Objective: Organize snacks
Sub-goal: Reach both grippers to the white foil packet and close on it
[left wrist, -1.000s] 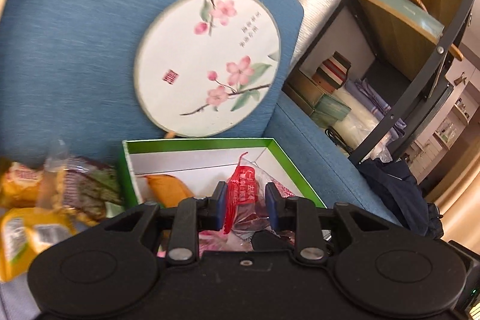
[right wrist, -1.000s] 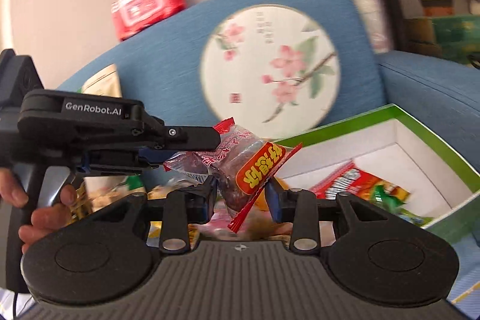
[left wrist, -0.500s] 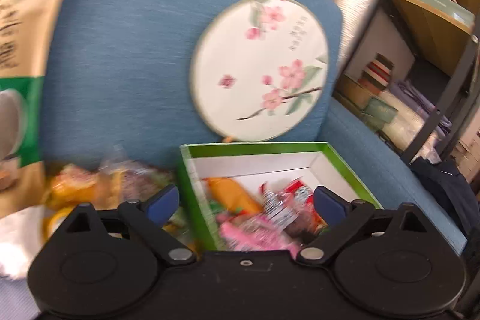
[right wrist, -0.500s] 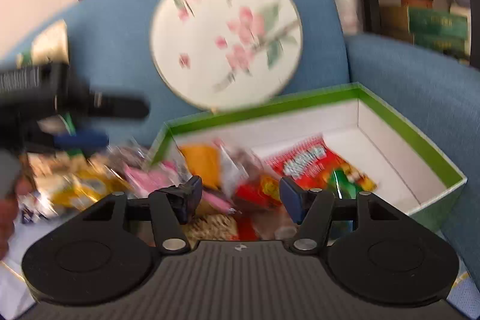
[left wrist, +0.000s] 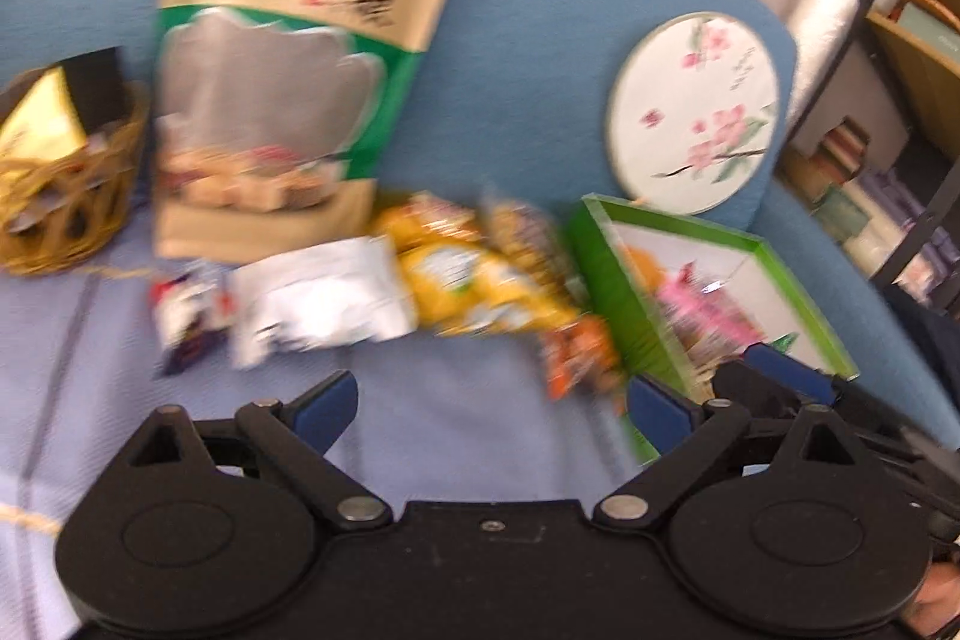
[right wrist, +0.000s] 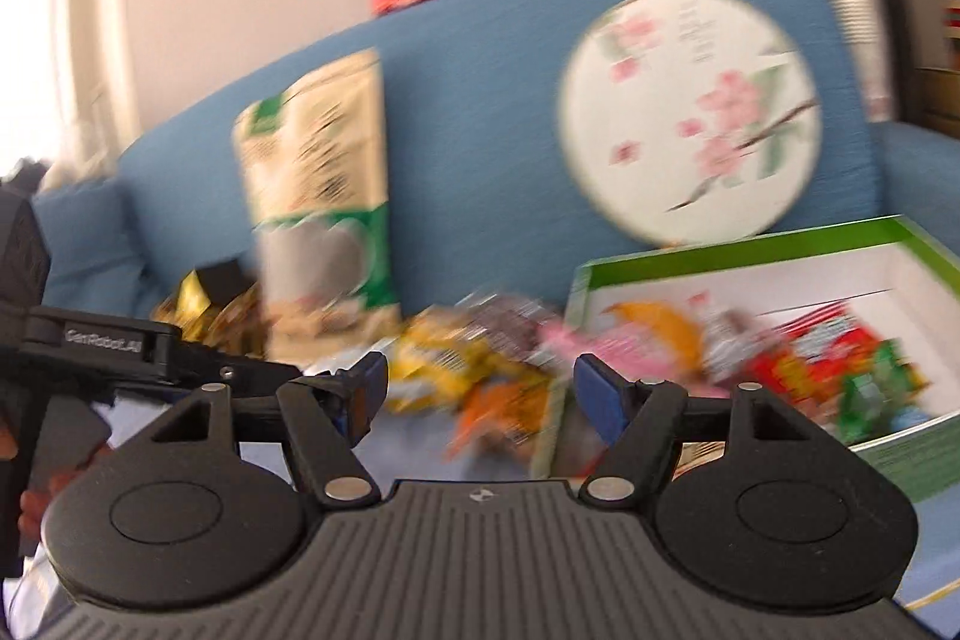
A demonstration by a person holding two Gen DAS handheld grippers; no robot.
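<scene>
A green-rimmed white box (left wrist: pixel 618 304) (right wrist: pixel 744 250) on the blue sofa holds several snack packets: orange, pink, and red and green (right wrist: pixel 840 358). Loose snacks lie left of it: yellow packets (left wrist: pixel 474 280) (right wrist: pixel 444 364), an orange packet (left wrist: pixel 576 358) (right wrist: pixel 498 412), a white pouch (left wrist: pixel 318 298) and a small dark packet (left wrist: pixel 186 322). My left gripper (left wrist: pixel 492 403) is open and empty above the seat, in front of the loose snacks. My right gripper (right wrist: pixel 480 388) is open and empty, over the orange packet by the box's left wall. Both views are blurred.
A tall beige-and-green snack bag (left wrist: pixel 300 52) (right wrist: pixel 324 196) leans on the sofa back. A wicker basket (left wrist: pixel 66 196) stands at the left. A round flowered fan (left wrist: pixel 696 112) (right wrist: pixel 690 112) leans behind the box. A black shelf (left wrist: pixel 900 100) stands at the right.
Both grippers were shut on red snack packets a second ago; both have opened, the packets now lie in the box. Both grippers have pulled back and swung left toward the loose snacks.
</scene>
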